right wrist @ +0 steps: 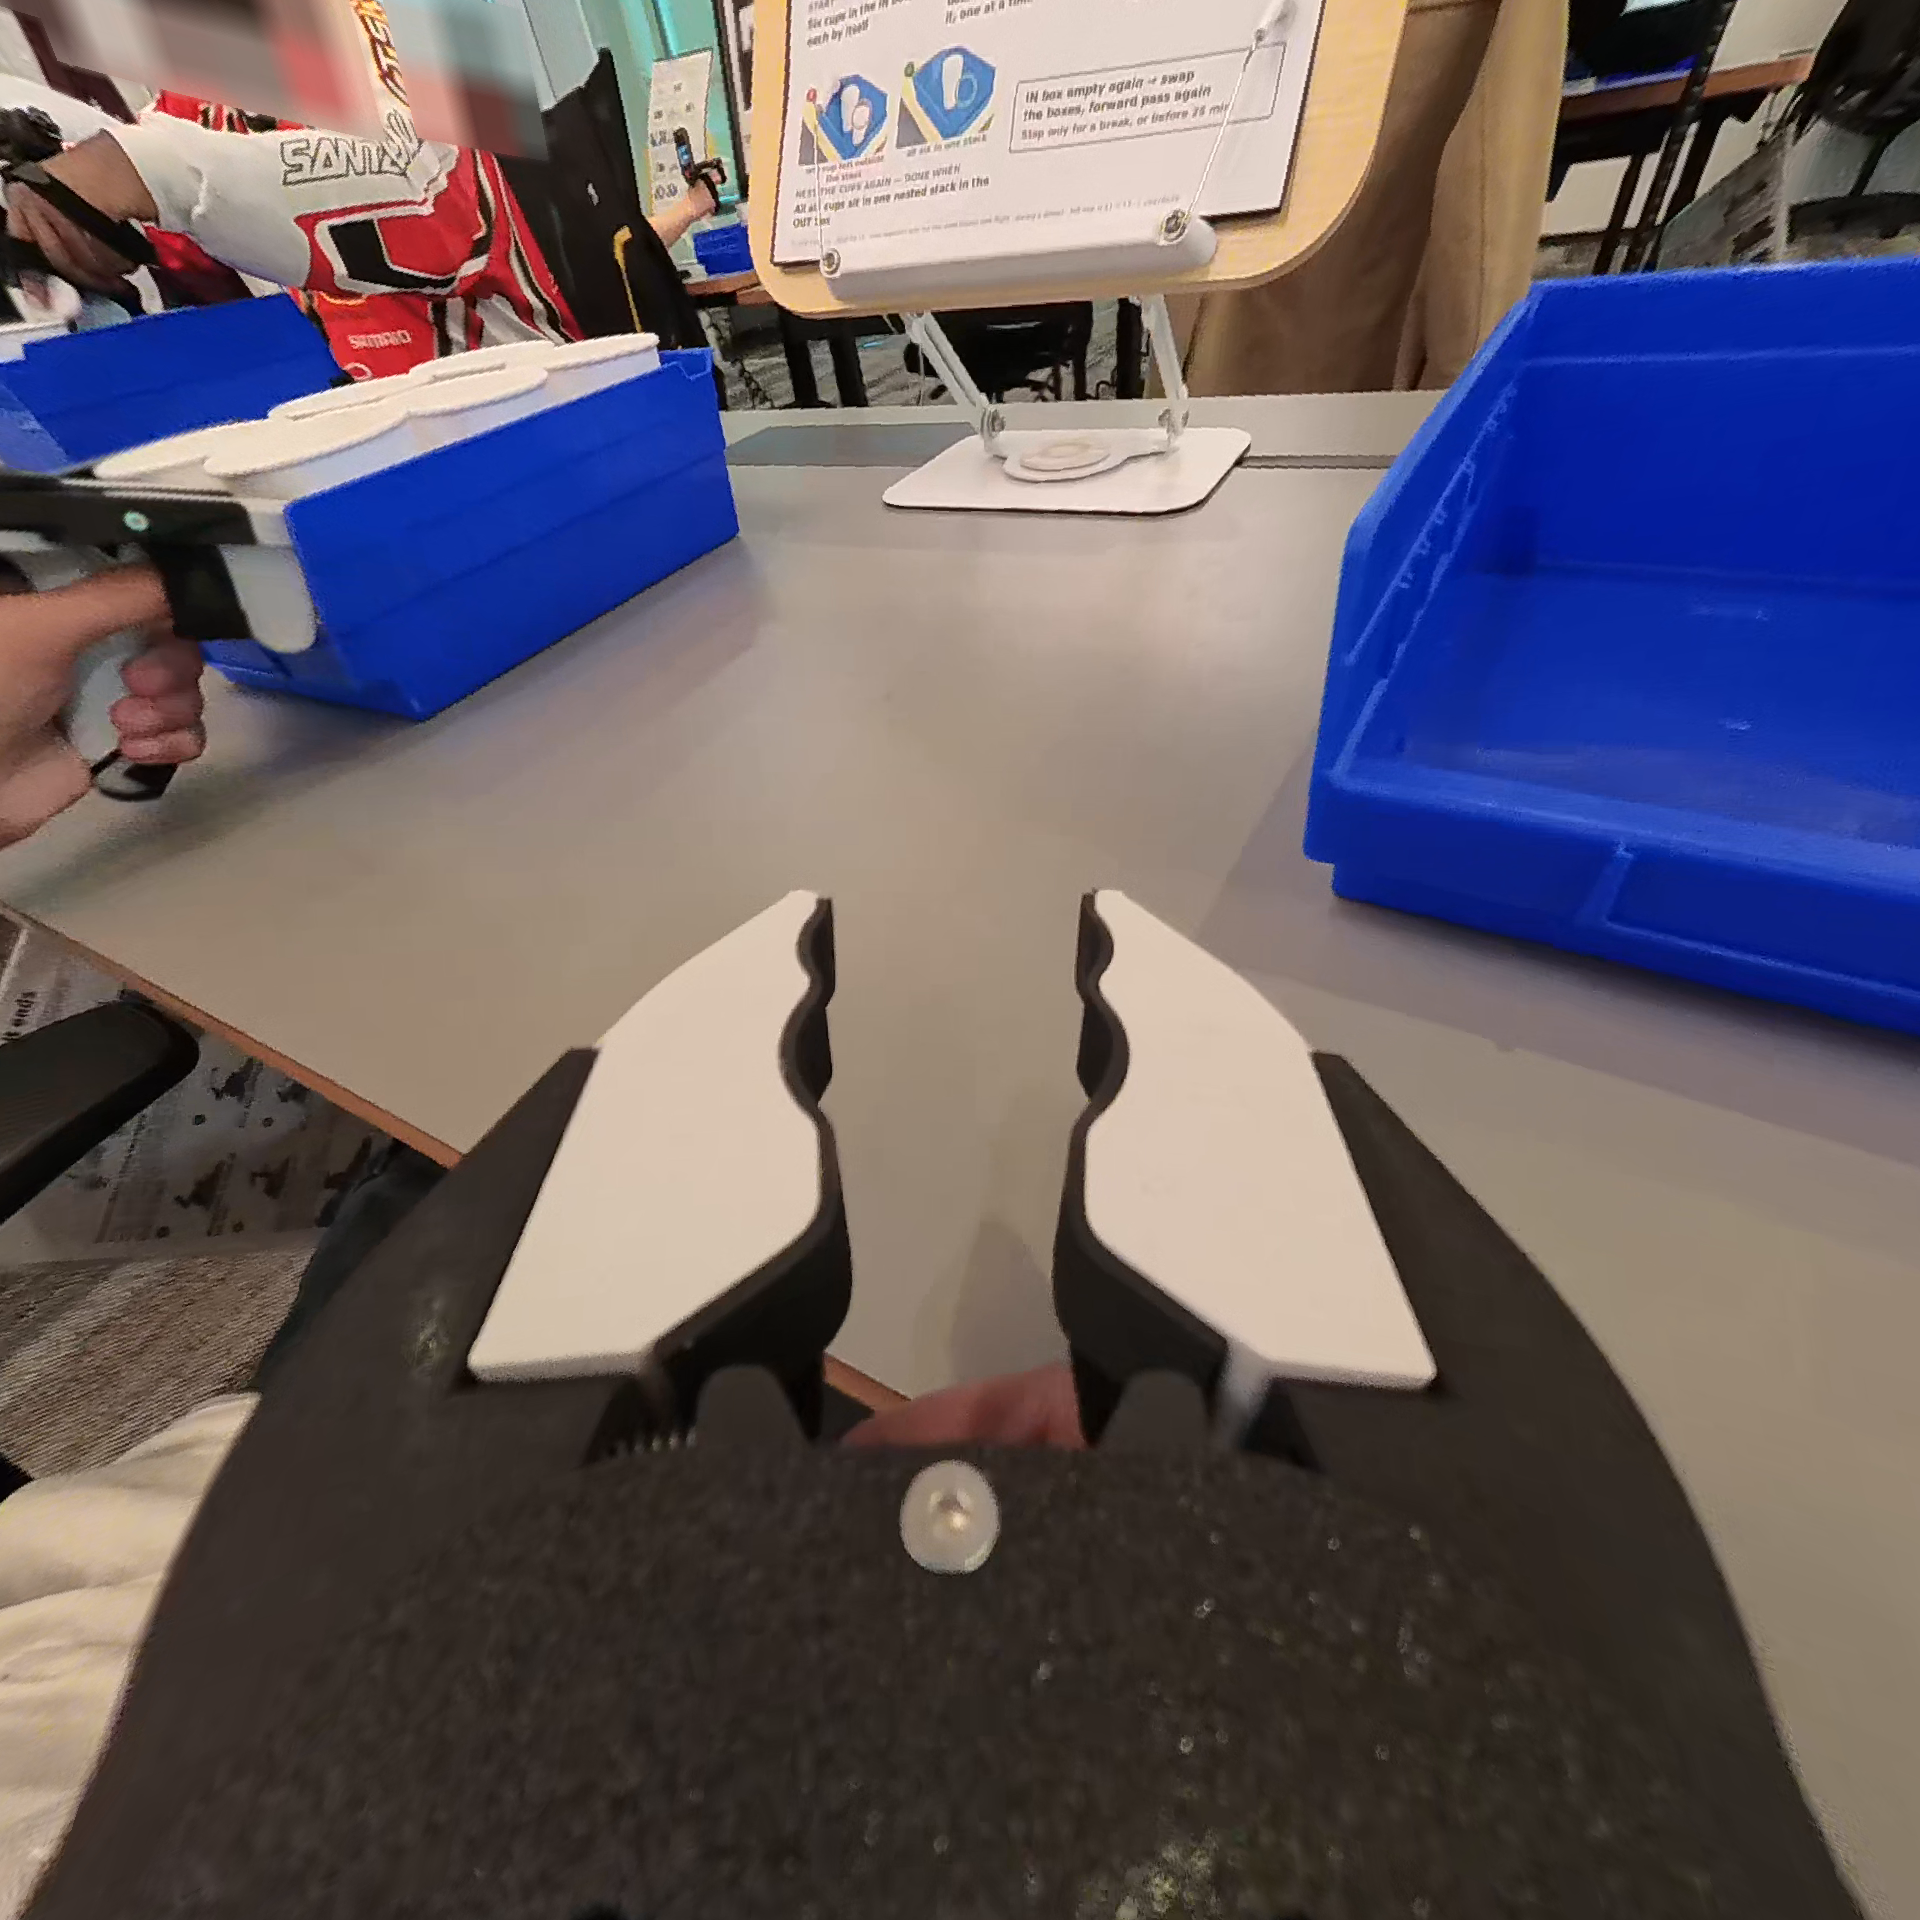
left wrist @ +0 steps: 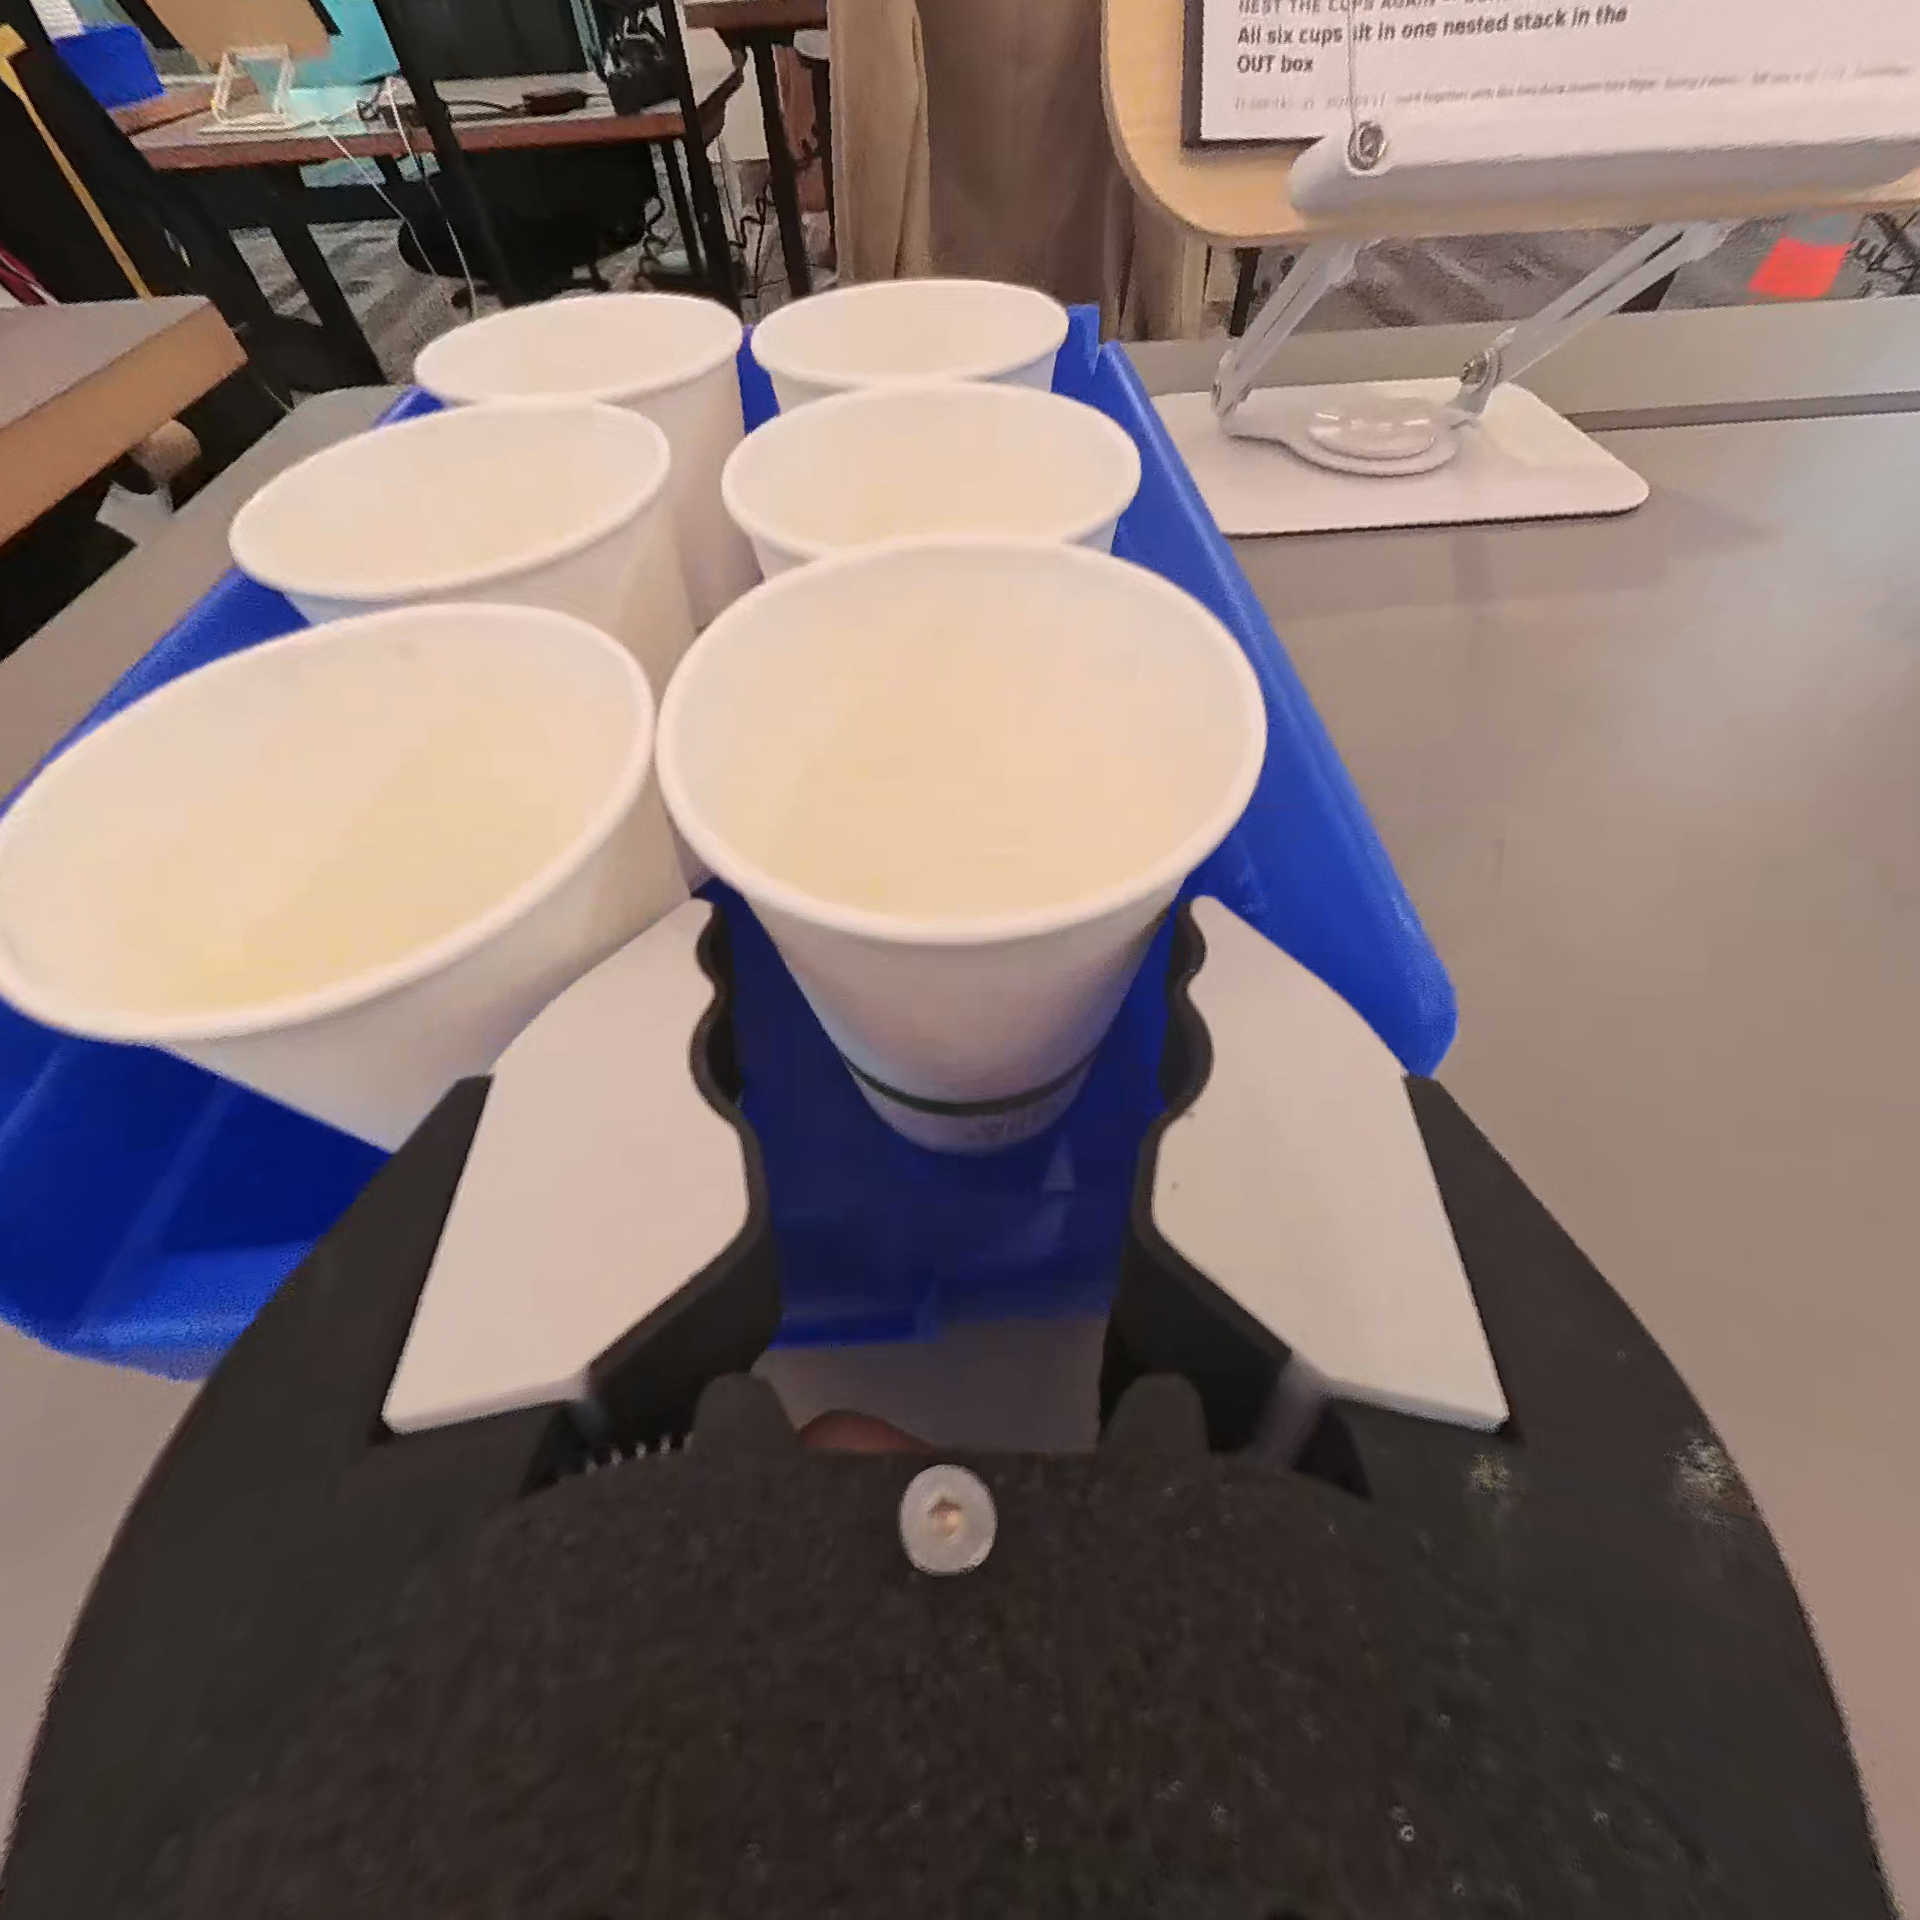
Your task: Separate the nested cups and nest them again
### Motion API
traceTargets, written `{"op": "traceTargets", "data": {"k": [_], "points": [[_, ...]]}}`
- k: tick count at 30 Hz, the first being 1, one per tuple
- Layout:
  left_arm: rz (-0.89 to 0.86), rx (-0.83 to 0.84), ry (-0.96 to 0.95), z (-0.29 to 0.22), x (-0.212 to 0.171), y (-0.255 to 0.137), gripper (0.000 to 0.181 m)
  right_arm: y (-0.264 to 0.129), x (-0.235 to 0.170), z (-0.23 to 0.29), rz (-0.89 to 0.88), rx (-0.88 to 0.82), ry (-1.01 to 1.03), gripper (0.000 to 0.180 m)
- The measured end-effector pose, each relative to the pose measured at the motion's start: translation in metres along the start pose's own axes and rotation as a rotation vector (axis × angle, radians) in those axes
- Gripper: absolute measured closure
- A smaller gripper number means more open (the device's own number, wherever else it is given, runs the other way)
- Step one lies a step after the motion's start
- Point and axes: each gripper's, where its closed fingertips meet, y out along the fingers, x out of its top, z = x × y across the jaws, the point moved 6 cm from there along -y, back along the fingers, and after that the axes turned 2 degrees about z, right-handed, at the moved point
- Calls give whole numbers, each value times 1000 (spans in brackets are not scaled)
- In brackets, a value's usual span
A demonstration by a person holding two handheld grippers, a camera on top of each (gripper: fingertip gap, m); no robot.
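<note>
We held our left gripper low at the near end of a blue bin on the grey table, its white-faced fingers spread apart on either side of the nearest cup. That white paper cup stood between the fingers near its narrow base, and we could see a slim gap on both sides, so nothing was clamped. Six white cups stood singly in the bin, in two rows of three running from near to far: a near-left cup that looked tilted in the wide lens, two middle cups side by side, and two far cups by the far wall. Their rims sat close together, some touching. Our right gripper hung over bare table near its near edge, well apart from both bins, with its fingers also apart and nothing between them. From that side we saw the cup-filled bin at the far left, with our left hand on the grip of the other gripper at its near end. A second blue bin sat to the right, and we saw no cups in the part in view. A printed instruction sheet on a white stand stood at the far side of the table, between the two bins.
</note>
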Motion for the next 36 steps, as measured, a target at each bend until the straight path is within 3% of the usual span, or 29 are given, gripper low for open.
{"op": "traceTargets", "data": {"k": [12,18,21,27,32,36], "points": [[-22,-41,10,0,10,9,102,-1,1,2,8,42,25,137],[-91,-160,-13,12,27,-25,102,-4,9,-2,8,114,-13,134],[-132,-253,30,17,47,-52,101,-8,24,0,-4,308,34,132],[-164,-619,188,-25,93,-97,103,-5,80,10,75,638,-158,111],[-110,-962,420,-104,104,-108,103,22,118,30,123,712,-360,101],[-36,-1128,587,-167,99,-104,103,45,130,52,162,771,-440,94]]}}
